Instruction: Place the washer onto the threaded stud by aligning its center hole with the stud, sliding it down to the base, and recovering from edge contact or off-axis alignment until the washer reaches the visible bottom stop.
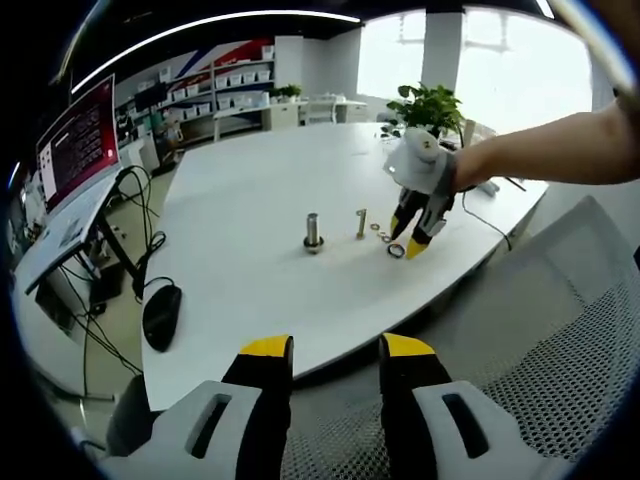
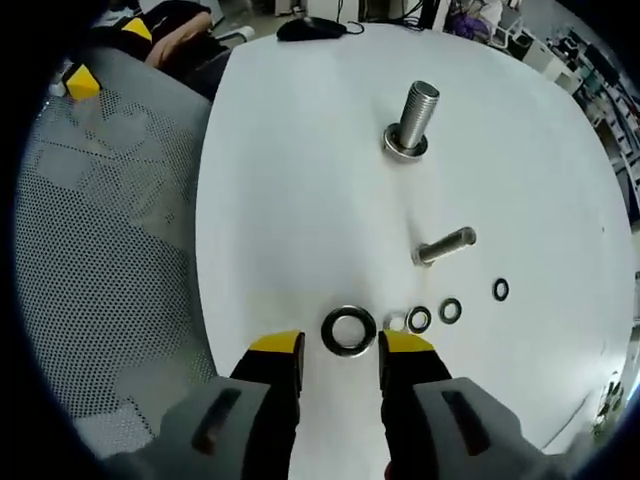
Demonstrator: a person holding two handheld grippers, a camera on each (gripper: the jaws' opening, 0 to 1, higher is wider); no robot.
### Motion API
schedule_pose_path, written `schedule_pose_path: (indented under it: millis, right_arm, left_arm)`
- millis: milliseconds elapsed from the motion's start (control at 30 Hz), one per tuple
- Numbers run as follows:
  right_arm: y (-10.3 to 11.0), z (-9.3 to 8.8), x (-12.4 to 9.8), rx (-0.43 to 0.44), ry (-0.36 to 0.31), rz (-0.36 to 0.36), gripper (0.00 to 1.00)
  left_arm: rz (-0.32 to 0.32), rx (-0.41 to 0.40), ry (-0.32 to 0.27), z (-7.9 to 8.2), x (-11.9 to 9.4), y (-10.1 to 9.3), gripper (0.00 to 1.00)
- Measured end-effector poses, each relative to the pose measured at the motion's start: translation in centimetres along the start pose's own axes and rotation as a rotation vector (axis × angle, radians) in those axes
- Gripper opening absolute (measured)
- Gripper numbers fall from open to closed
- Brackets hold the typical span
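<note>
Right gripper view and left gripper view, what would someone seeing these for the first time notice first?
Probably the threaded stud, standing upright on the white table, and the large washer lying flat just ahead of the right gripper, whose yellow-tipped jaws stand open either side of it. A smaller bolt and a row of small rings lie nearby. In the left gripper view, the left gripper hangs open off the table's near edge.

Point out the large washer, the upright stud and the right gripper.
large washer point(image 2: 349, 331), right gripper view, on its flat ring.
upright stud point(image 2: 417, 115), right gripper view, on its threaded shaft.
right gripper point(image 2: 341, 352), right gripper view, between its yellow fingertips.
</note>
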State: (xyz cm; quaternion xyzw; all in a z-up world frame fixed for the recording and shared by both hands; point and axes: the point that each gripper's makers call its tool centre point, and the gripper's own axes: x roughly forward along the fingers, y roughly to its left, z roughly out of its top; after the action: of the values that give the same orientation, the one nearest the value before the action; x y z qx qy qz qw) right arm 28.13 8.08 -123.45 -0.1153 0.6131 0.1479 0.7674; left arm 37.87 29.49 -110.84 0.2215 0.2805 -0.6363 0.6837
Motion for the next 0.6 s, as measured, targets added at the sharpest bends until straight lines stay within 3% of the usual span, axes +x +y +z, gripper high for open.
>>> schedule_pose_path:
  millis: [600]
  right_arm:
    - [-0.49, 0.51, 0.60, -0.056, 0.018, 0.008, 0.28]
  left_arm:
    - [0.001, -0.002, -0.002, 0.00, -0.01, 0.07, 0.33]
